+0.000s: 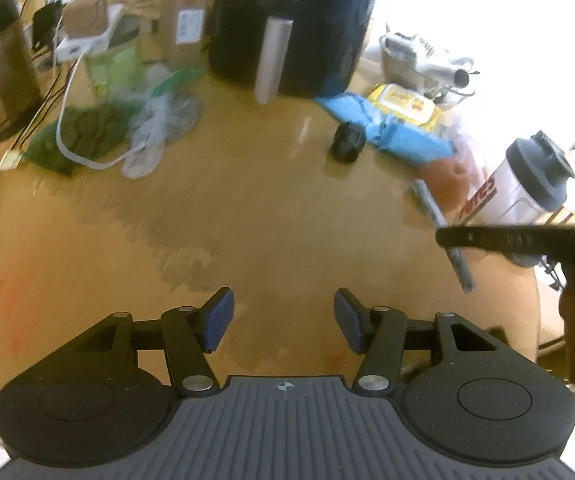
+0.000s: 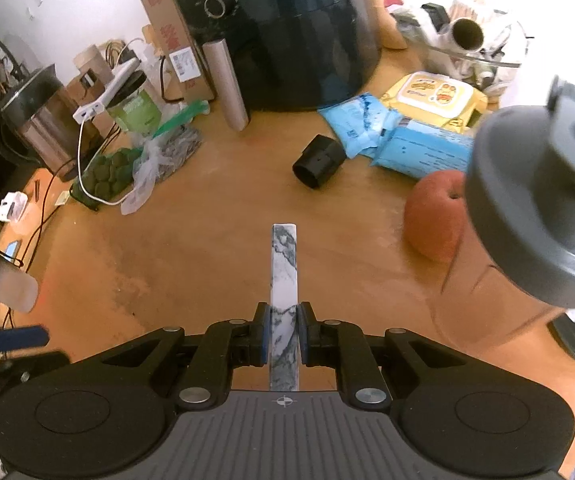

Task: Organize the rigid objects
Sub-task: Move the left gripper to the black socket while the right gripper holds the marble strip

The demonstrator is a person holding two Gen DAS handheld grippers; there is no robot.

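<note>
The wooden table (image 2: 207, 240) carries a black air fryer (image 2: 299, 40) at the rear. In front of the fryer lie a black cylinder (image 2: 319, 162), blue wipe packs (image 2: 407, 144) and a red apple (image 2: 435, 216); to its left, a steel kettle (image 2: 35, 120) and a bag of green items (image 2: 107, 172).

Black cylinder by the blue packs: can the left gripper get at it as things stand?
Probably yes. The left gripper is open and holds nothing, and bare table lies between it and the black cylinder. The blue packs crowd the cylinder's right side only.
</note>
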